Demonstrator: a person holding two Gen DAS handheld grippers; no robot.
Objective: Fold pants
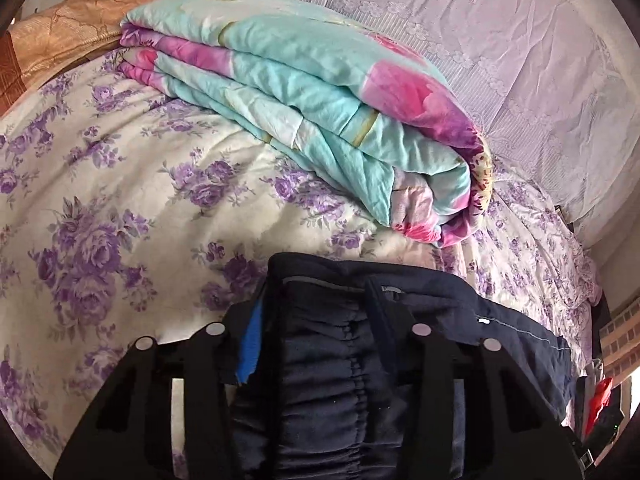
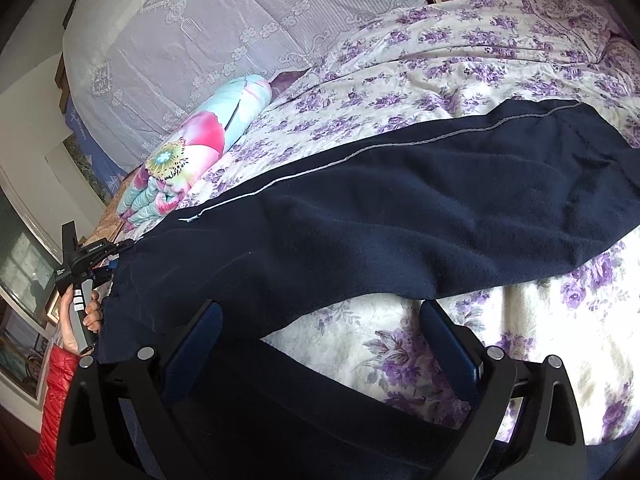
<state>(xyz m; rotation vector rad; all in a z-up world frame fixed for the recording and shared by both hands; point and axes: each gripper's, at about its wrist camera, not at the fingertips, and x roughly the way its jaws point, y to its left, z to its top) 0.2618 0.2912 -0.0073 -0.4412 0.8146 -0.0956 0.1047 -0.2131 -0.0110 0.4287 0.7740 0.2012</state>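
Dark navy pants point(image 2: 400, 208) with a thin grey side stripe lie stretched across the flowered bed sheet point(image 2: 440, 60). In the left wrist view their gathered elastic waistband point(image 1: 332, 360) is bunched between the fingers of my left gripper point(image 1: 316, 304), which is shut on it; a blue pad point(image 1: 250, 344) shows beside the cloth. The right wrist view shows that same left gripper point(image 2: 110, 258) at the waist end, held by a hand point(image 2: 76, 320) in a red sleeve. My right gripper point(image 2: 320, 308) stands open and wide over the pants' near edge, with dark cloth lying loose between its fingers.
A folded turquoise and pink quilt point(image 1: 320, 92) lies on the bed beyond the waistband, seen also as quilt point(image 2: 192, 148). White lace cloth point(image 1: 500, 48) covers the far side. An orange quilt point(image 1: 80, 20) sits at the back left. The bed's edge point(image 1: 588, 280) drops off at the right.
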